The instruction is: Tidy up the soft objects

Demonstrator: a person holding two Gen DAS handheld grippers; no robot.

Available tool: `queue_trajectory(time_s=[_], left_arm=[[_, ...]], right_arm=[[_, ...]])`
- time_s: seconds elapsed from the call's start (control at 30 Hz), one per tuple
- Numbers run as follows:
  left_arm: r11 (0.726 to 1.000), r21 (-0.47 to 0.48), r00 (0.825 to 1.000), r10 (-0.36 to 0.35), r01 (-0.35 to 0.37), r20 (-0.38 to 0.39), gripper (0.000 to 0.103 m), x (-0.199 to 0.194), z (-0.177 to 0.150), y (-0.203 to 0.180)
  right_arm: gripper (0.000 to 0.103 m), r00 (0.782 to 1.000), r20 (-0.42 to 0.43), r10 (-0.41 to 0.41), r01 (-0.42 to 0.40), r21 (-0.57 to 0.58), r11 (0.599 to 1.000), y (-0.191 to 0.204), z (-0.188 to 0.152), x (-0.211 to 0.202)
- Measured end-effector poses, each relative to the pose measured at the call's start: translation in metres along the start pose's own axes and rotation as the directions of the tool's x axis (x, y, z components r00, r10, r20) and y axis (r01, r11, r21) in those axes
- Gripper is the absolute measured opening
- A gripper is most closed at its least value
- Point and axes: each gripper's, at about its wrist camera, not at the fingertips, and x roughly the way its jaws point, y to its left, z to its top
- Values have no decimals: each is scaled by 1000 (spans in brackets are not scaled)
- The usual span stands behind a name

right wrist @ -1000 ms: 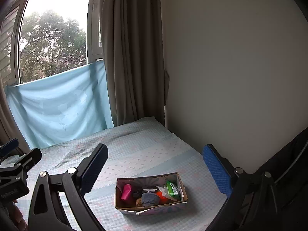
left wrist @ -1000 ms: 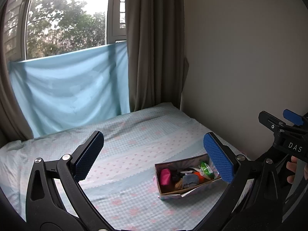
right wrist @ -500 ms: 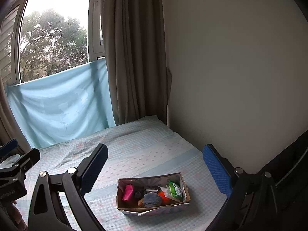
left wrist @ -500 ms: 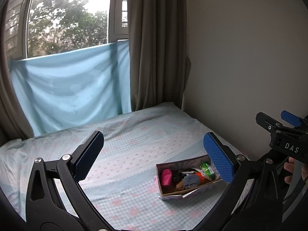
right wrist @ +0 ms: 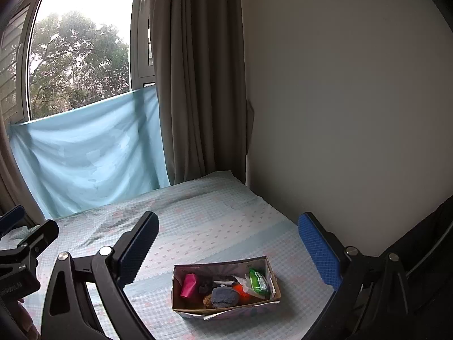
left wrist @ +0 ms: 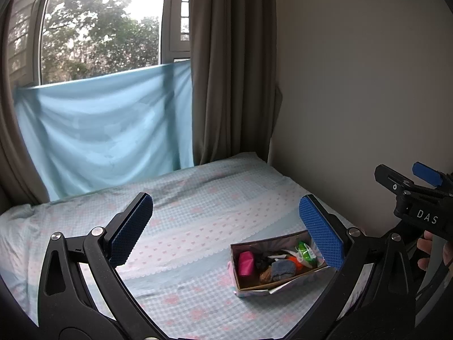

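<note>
Box (right wrist: 226,291) of soft items lies ahead on bed (right wrist: 212,226), long axis left-right; right gripper (right wrist: 228,250) nearer, centred; left gripper (left wrist: 226,229) sees it off right; both spread, empty.

Bed sheet (right wrist: 215,226): pale blue check w/ small pink hearts & plain blue bands. Box (right wrist: 226,310): brown card inside, pale floral print outside. In it: pink item (right wrist: 189,285), grey-blue soft thing (right wrist: 225,297), orange bit (right wrist: 240,289), green & white packet (right wrist: 257,280). Both claws black w/ blue textured pads (left wrist: 321,233). Curtain (right wrist: 198,70) grey-brown; cloth (right wrist: 87,153) under window light blue. Wall off-white.
</note>
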Motion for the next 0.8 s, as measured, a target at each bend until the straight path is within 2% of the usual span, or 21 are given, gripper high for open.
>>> queue_trajectory(time_s=[0.33, 0.47, 0.6, 0.8], left_arm=[[1000, 2, 1000, 23, -23, 4, 103, 3, 3, 4], [999, -6, 999, 32, -32, 29, 103, 0, 3, 6], [998, 12, 998, 60, -61, 27, 103, 1, 4, 2], [998, 42, 998, 53, -55, 35, 103, 4, -1, -8]], right_arm=[[98, 1000, 3, 1, -1, -1, 1000, 3, 0, 2], [98, 1000, 4, 4, -4, 2, 1000, 2, 1, 5], [98, 1000, 4, -2, 2, 0, 1000, 3, 2, 8], [98, 1000, 1, -5, 5, 6, 1000, 1, 4, 12]])
